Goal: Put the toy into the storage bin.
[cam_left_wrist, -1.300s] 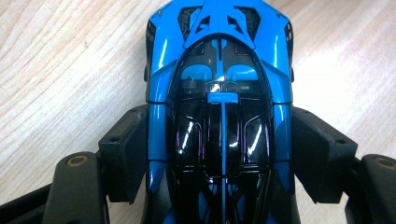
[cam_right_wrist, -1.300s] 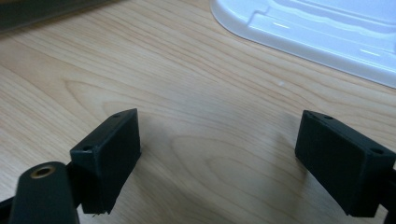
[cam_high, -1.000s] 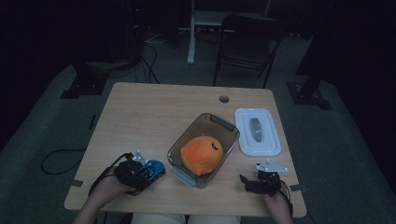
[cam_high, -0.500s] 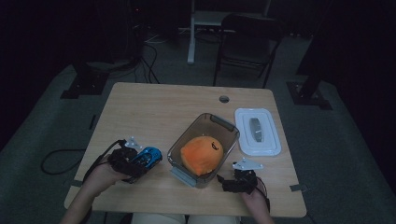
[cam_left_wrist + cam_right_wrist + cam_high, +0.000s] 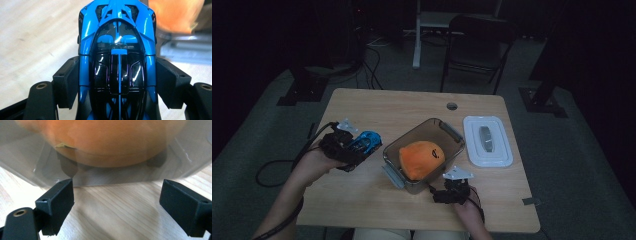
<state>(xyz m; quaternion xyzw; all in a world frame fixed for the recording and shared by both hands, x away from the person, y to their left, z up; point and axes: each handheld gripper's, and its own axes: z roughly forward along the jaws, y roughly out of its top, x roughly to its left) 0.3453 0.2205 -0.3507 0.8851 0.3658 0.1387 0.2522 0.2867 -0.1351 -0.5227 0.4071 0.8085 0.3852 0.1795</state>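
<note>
My blue toy car (image 5: pixel 117 62), glossy with a black canopy, sits nose-forward between my left claw's pads, filling the frame's centre; from above it hangs left of centre, off the tabletop.

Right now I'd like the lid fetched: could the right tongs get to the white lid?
Probably yes. The right tongs stand open and empty by the clear container; the white lid lies beyond on bare table, nothing between.
</note>
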